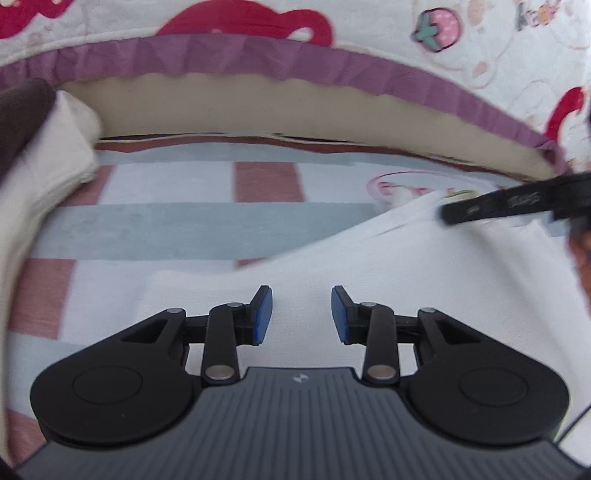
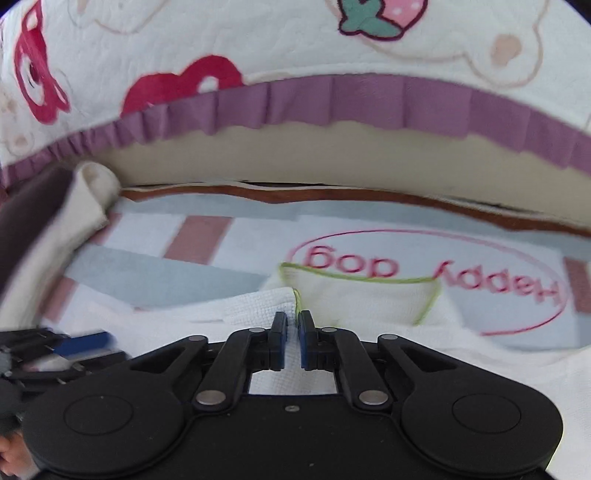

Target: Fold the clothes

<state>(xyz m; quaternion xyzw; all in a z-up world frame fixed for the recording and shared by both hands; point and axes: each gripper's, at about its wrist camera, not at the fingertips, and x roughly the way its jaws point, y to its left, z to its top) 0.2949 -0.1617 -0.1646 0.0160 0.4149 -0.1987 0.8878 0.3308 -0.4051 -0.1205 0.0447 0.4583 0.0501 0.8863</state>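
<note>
Left wrist view: one left gripper (image 1: 301,314) fills the lower half, its two black fingers tipped with blue pads (image 1: 263,314) that stand partly apart with nothing between them. Directly under and ahead of it lies one white garment (image 1: 388,280), a finely woven cloth with a soft ridge rising toward the right. Beyond the garment stretches a checked mat (image 1: 177,221) of pale blue, white and dusty pink blocks. To the far right, the other gripper (image 1: 491,206) enters as a blurred black bar whose tip meets the garment's raised edge. Off to the left a cream cloth (image 1: 55,158) hangs, cut off by the frame, with a dark brown piece above it. Farthest ahead runs a white quilt (image 1: 369,22) with a pleated purple frill, red shapes and one strawberry print.

Right wrist view: the right gripper (image 2: 293,341) has its jaws nearly together, pinching a fold of the white waffle-textured garment (image 2: 258,302) beside its green-stitched seam. Just ahead to the right sits one pocket-like panel outlined in green thread. Past it the mat (image 2: 155,266) shows a pink oval with upside-down lettering, partly covered by the garment. At lower left the left gripper (image 2: 79,345) is a blur, one blue pad visible. At the bottom left corner a sliver of a hand (image 2: 9,454) is cut off.
</note>
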